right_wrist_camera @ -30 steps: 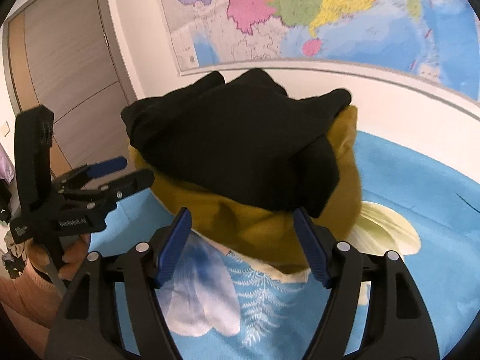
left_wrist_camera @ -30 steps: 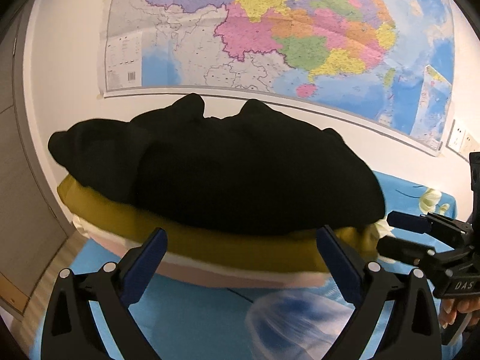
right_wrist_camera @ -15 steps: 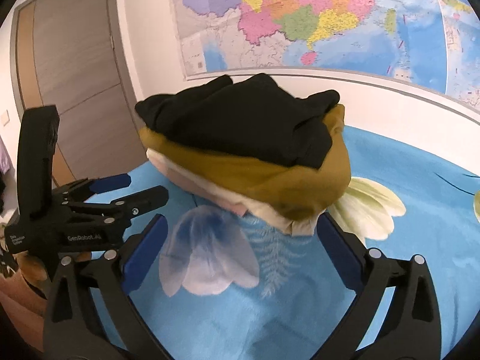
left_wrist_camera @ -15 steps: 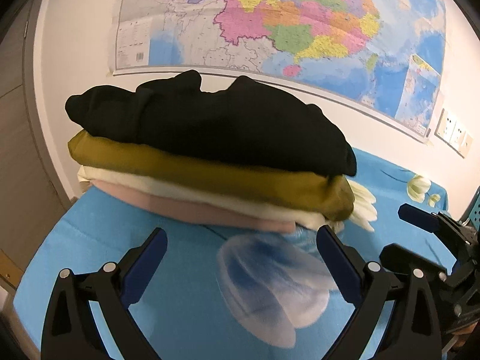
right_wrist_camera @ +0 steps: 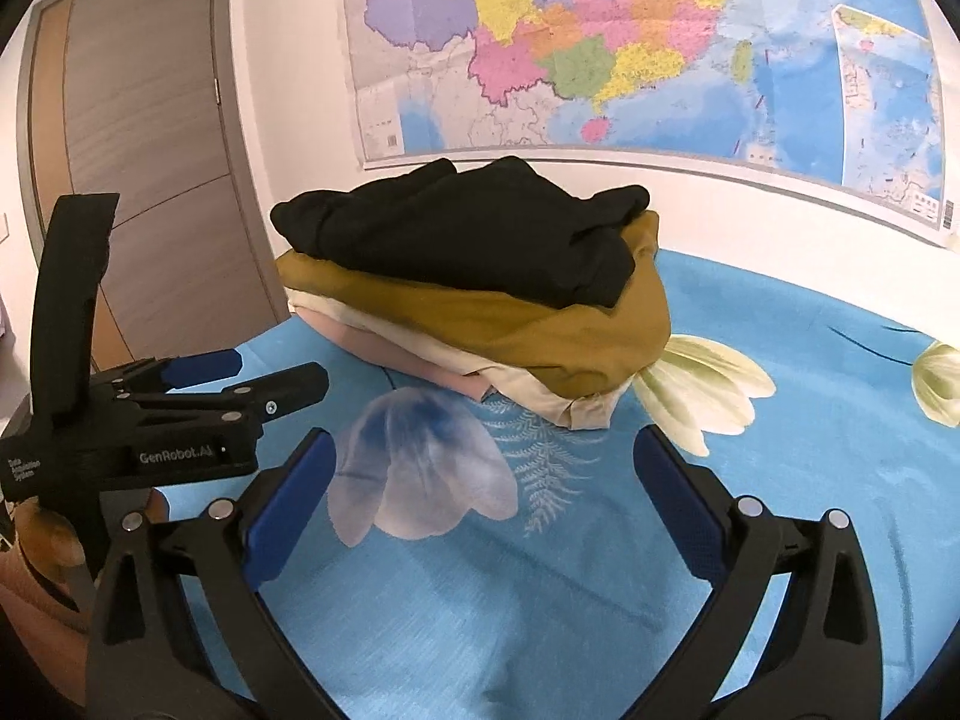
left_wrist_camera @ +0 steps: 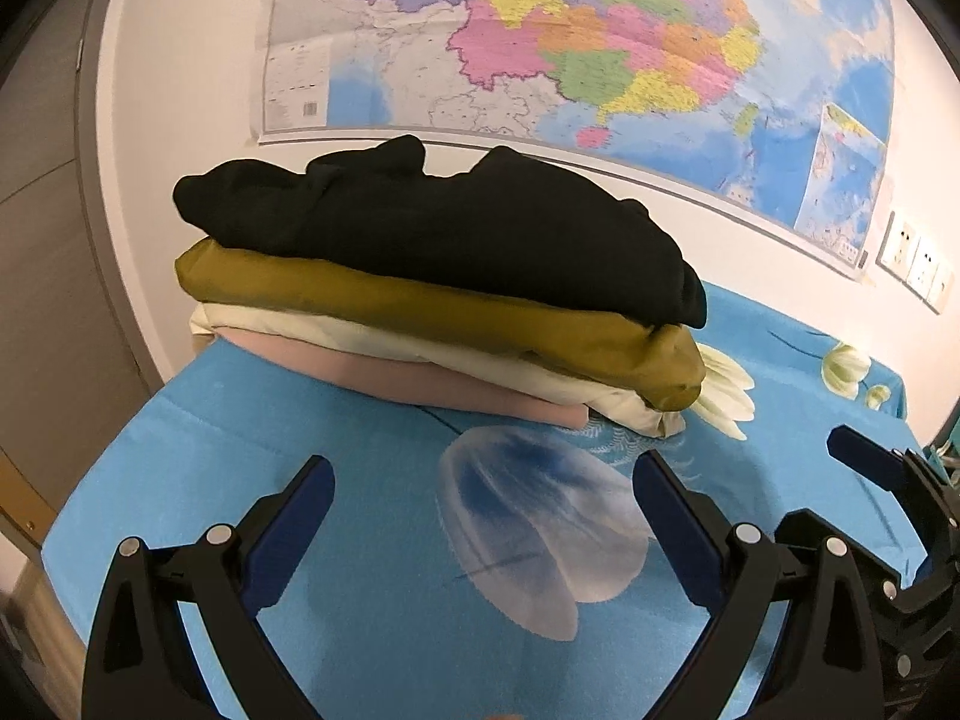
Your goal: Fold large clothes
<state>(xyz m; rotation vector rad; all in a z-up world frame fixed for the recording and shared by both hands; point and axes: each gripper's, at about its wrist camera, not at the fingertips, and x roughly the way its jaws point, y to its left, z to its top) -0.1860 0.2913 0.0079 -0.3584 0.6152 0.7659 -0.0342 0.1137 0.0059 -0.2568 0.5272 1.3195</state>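
On blue sheet: stack of four folded clothes, black on top. My left gripper and right gripper: both released, empty.

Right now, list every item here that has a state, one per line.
Black garment: folded, top of the stack.
Mustard-yellow garment: folded, under the black one.
Cream garment: folded, third down.
Pale pink garment: folded, bottom, on the blue floral sheet.
Left gripper: open, empty.
Right gripper: open, empty.
Grey-brown door: closed.
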